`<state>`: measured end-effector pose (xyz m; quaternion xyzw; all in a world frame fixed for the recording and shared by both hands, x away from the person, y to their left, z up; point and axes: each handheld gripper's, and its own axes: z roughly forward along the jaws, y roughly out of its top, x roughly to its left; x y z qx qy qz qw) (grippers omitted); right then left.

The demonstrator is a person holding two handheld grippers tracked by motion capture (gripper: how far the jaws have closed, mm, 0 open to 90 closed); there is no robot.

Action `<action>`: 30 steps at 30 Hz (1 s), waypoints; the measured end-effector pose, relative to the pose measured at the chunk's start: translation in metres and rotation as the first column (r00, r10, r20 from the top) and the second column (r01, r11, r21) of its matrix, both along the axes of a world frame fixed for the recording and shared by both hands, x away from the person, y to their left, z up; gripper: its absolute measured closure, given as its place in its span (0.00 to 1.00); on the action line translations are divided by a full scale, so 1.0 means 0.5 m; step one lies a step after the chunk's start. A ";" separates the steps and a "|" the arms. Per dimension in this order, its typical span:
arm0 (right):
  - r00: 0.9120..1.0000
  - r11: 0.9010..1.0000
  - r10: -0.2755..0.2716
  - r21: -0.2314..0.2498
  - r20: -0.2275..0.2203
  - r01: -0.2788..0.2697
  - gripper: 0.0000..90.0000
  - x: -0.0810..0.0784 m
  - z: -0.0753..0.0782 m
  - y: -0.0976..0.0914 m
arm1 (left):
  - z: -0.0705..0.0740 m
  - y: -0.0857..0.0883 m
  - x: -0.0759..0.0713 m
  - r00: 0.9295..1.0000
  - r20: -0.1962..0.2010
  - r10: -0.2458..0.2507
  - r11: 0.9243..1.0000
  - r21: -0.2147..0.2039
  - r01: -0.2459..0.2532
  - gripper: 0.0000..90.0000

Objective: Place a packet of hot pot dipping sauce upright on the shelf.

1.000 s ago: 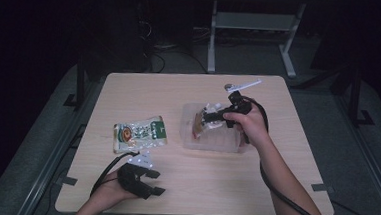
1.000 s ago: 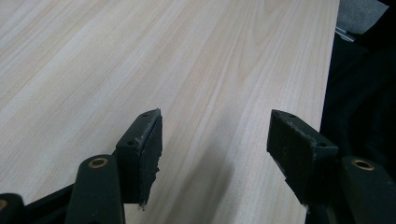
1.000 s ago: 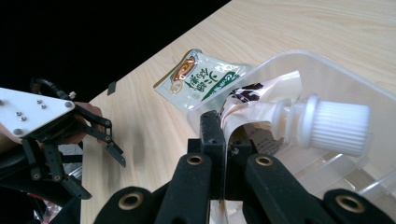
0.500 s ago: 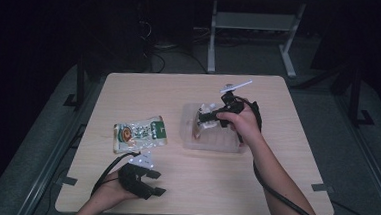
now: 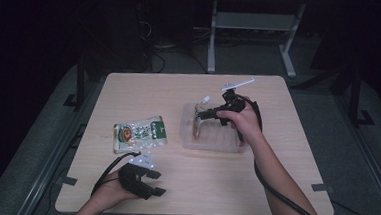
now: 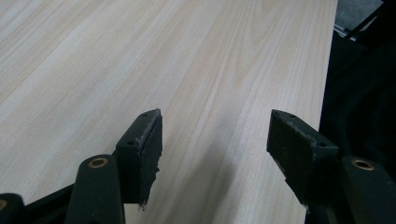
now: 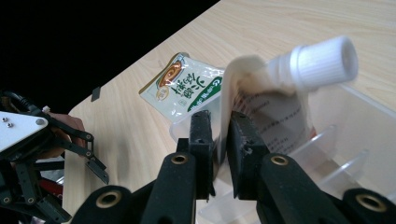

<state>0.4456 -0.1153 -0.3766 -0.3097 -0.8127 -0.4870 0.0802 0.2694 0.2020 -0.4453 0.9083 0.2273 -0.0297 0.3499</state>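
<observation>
The clear plastic bin (image 5: 212, 136) sits on the wooden table (image 5: 275, 163), and everything else is placed here by reference to it. The right gripper (image 5: 202, 114) hovers over the bin's far left part, its jaws pointing left across the rim. In the right gripper view, the right gripper (image 7: 219, 140) has a spouted pouch (image 7: 275, 102) between its pads: the pouch's flat edge runs through the narrow gap, its white screw cap (image 7: 322, 60) tilts up and to the right, and its body hangs inside the bin (image 7: 355, 154), above the ribbed dividers. The jaws have just been opening a little, with the pouch edge between them; whether the pads press on it cannot be told from the pictures. To the left of the bin, just apart from its wall, a green and white sachet (image 5: 141, 132) lies flat on the table. Nearer the person and well to the left of the bin, the left gripper (image 5: 156, 183) rests low over bare wood with its jaws spread wide and nothing between them.
</observation>
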 end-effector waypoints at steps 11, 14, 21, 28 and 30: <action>0.999 1.000 0.000 0.025 0.033 -0.001 0.89 -0.027 0.020 -0.028 | 0.000 -0.001 0.000 1.000 0.004 -0.002 1.000 0.003 0.002 0.39; 0.999 0.999 0.003 0.032 0.048 -0.005 0.83 -0.040 0.030 -0.033 | 0.001 0.001 0.001 1.000 0.006 0.000 1.000 -0.002 0.000 0.39; 0.992 1.000 0.004 -0.002 0.127 -0.004 0.62 -0.086 0.047 -0.042 | 0.004 0.007 0.002 1.000 0.012 0.013 1.000 -0.010 -0.013 0.39; 0.982 0.998 0.015 -0.065 0.186 -0.002 0.56 -0.137 0.042 -0.053 | 0.005 0.012 0.005 1.000 0.010 0.028 1.000 -0.006 -0.028 0.39; 0.981 0.997 0.021 -0.082 0.191 -0.005 0.56 -0.148 0.035 -0.056 | 0.005 0.012 0.004 0.999 0.013 0.030 1.000 -0.006 -0.030 0.39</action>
